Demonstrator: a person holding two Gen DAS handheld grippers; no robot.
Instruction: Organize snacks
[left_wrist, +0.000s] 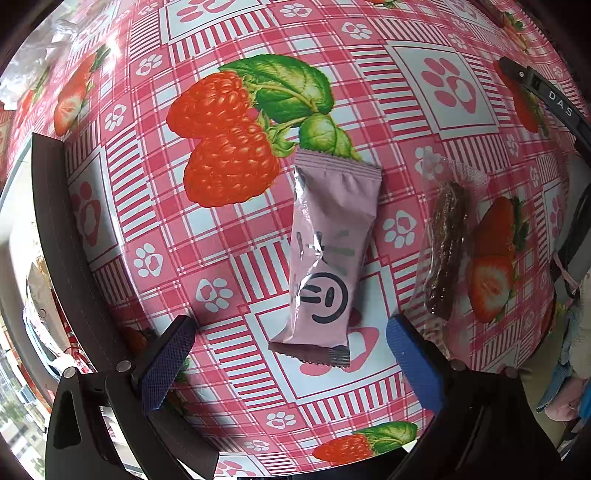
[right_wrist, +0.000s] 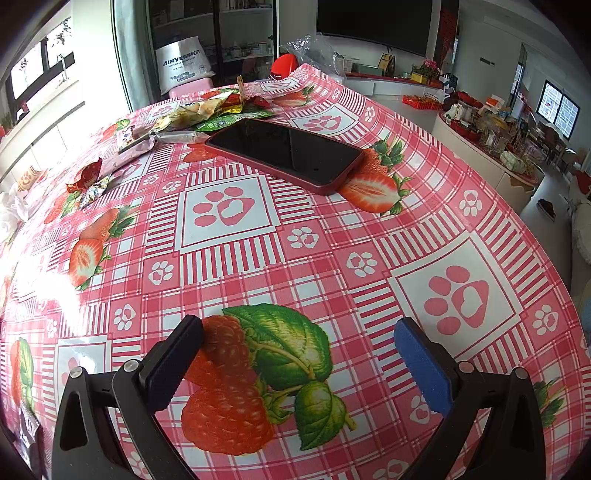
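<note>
Pink foil snack packet with a smiley print is lying lengthwise on the pink checked strawberry-print tablecloth, just ahead of the left gripper and between its finger lines. Clear-wrapped dark brown snack bar is sitting just right of it, apart. Left gripper is hanging wide open, gripping nothing. Right gripper is hovering wide open and empty over bare cloth; red-cased black smartphone and a pile of loose snack wrappers are lying well ahead, table edge falling off right.

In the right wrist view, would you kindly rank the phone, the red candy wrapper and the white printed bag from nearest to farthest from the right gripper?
1. Phone, centre of the tablecloth, ahead of the right gripper.
2. Red candy wrapper, far left.
3. White printed bag, beyond the table's far edge.
</note>
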